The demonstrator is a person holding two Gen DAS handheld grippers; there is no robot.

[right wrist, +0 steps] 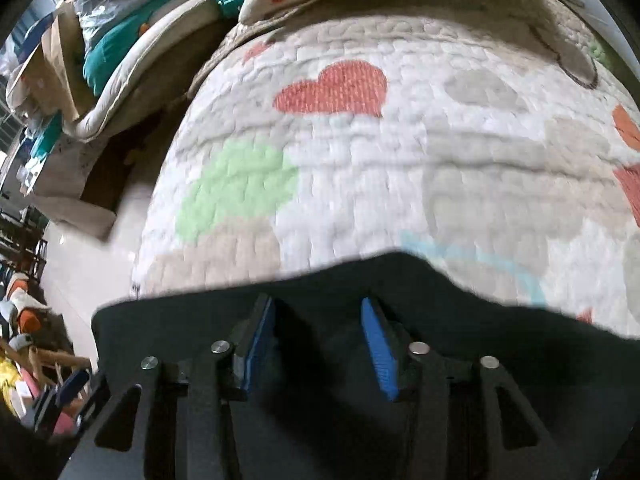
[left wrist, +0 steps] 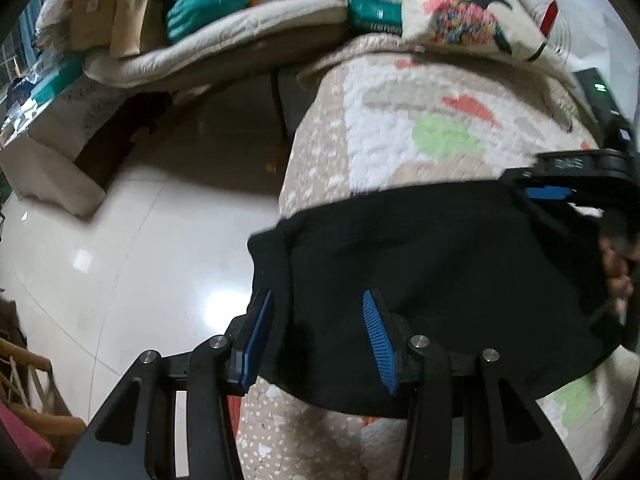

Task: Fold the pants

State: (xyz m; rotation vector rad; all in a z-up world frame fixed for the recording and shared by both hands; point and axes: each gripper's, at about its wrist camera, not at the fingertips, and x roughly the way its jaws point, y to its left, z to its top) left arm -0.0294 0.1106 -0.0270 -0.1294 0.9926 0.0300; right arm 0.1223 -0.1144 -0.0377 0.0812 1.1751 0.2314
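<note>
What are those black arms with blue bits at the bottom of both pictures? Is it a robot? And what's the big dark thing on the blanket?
It isn't a robot. A person holds a grabbing tool in each hand, and each tool has a tiny camera looking out along its two fingers, so each picture is one tool's view. The first shows the left gripper, the second the right gripper. The blue bits are ribbed pads for gripping. The dark thing is a pair of black fabric pants lying on a quilted white blanket with coloured hearts. Both tools have their jaws apart over the pants, and the pads do not look pressed on the cloth.
</note>
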